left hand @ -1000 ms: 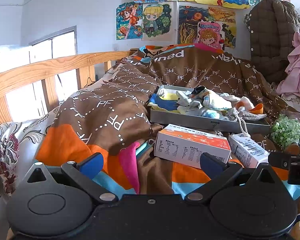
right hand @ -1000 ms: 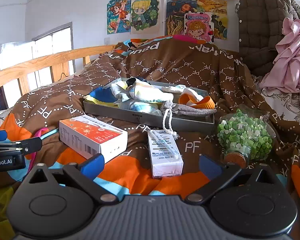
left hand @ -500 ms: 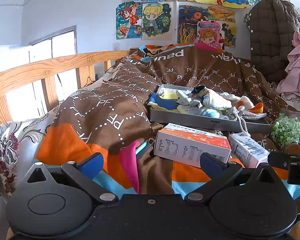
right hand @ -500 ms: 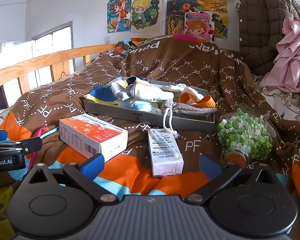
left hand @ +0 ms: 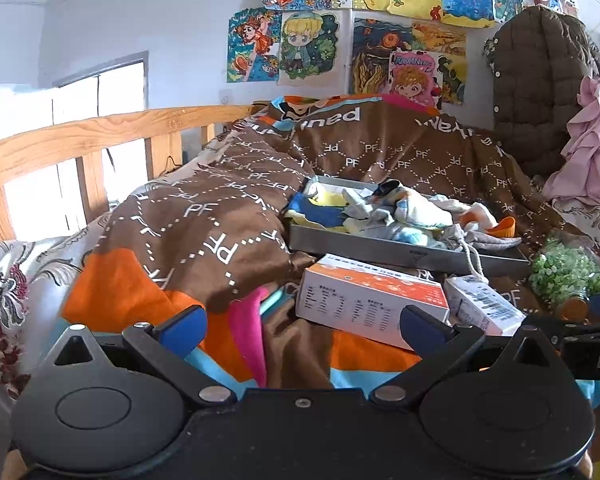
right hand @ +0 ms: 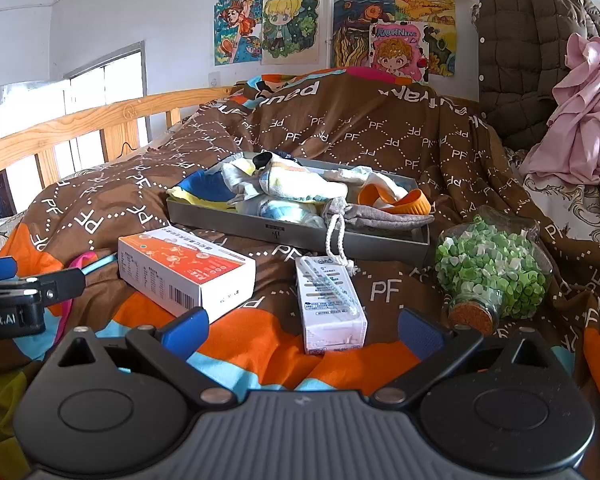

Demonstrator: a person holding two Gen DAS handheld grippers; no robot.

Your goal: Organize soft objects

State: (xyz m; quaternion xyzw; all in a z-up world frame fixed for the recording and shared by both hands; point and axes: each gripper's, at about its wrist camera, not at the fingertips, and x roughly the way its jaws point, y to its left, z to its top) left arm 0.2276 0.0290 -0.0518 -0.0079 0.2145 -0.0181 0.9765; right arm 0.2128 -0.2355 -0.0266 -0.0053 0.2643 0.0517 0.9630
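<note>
A grey tray [right hand: 260, 226] [left hand: 380, 246] lies on the brown blanket, heaped with soft things: socks and small cloths [right hand: 296, 188], a grey drawstring pouch [right hand: 376, 218] and an orange band [right hand: 410, 202]. In front of it sit an orange-and-white box [right hand: 184, 270] [left hand: 364, 296] and a small white carton [right hand: 330, 300] [left hand: 480, 308]. My right gripper [right hand: 302, 326] is open, low over the blanket just before the carton. My left gripper [left hand: 302, 322] is open too, to the left of the orange box, holding nothing.
A glass bottle of green paper hearts [right hand: 492, 276] with a cork lies right of the carton. A wooden bed rail [left hand: 72, 148] runs along the left. A brown quilted coat [right hand: 536, 52] and pink cloth [right hand: 580, 112] hang at the back right.
The right gripper has crept slightly forward toward the boxes and tray. The left gripper has hardly moved. Both stay open.
</note>
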